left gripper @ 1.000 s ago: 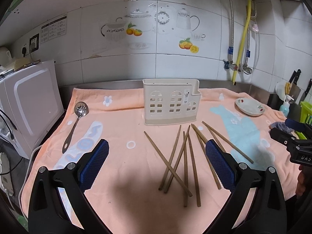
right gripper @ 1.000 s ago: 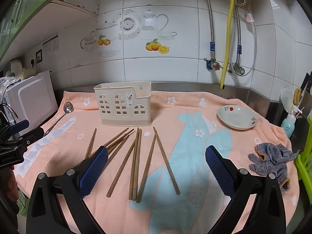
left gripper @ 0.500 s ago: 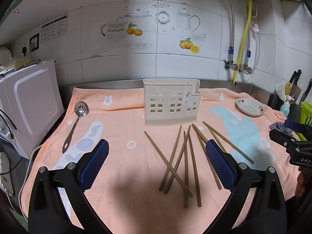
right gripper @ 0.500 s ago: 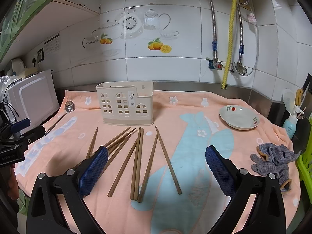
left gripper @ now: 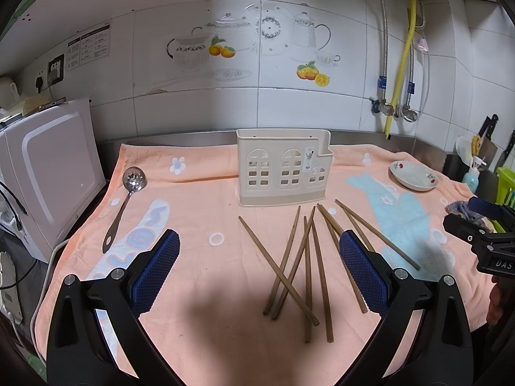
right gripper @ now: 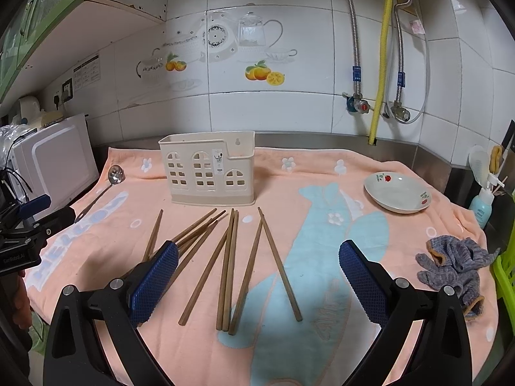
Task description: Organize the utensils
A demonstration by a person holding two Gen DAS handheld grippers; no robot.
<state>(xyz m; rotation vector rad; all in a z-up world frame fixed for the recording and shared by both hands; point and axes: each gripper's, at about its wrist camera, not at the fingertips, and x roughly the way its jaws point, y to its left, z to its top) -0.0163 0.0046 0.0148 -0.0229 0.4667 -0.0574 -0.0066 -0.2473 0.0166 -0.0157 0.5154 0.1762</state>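
Observation:
Several brown chopsticks lie scattered on the peach towel, in front of a cream utensil holder with window cut-outs. They also show in the right wrist view, with the holder behind them. A slotted metal spoon lies at the left of the towel; it shows in the right wrist view too. My left gripper is open and empty above the near towel. My right gripper is open and empty above the chopsticks' near ends.
A white bowl with a red flower pattern sits at the right of the towel. Grey gloves lie near the right edge. A white appliance stands at the left. Pipes and a yellow hose run down the tiled wall.
Both grippers have shifted only slightly; the view has drifted a little. The chopsticks, holder and spoon have not moved.

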